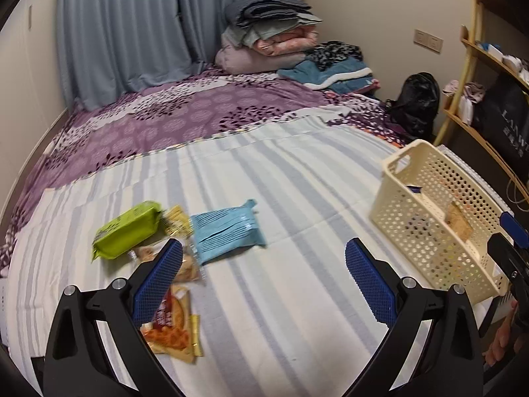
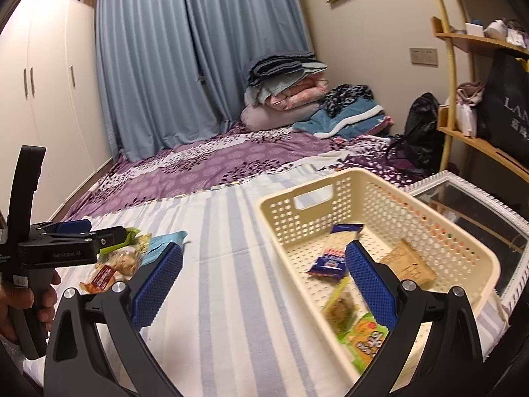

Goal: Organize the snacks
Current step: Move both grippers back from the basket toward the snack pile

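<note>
Loose snacks lie on the striped sheet at the left: a green pack, a light blue pack, a small yellow packet, a clear cookie bag and an orange packet. My left gripper is open and empty above them. A cream perforated basket stands to the right. In the right wrist view the basket holds a dark blue-ended packet, a brown packet, a clear bag and a green-orange pack. My right gripper is open and empty over the basket's near left rim.
Folded bedding and blue clothes are piled at the far end of the purple bedspread. A black bag and a wooden shelf stand at the right. A white-framed glass surface lies behind the basket.
</note>
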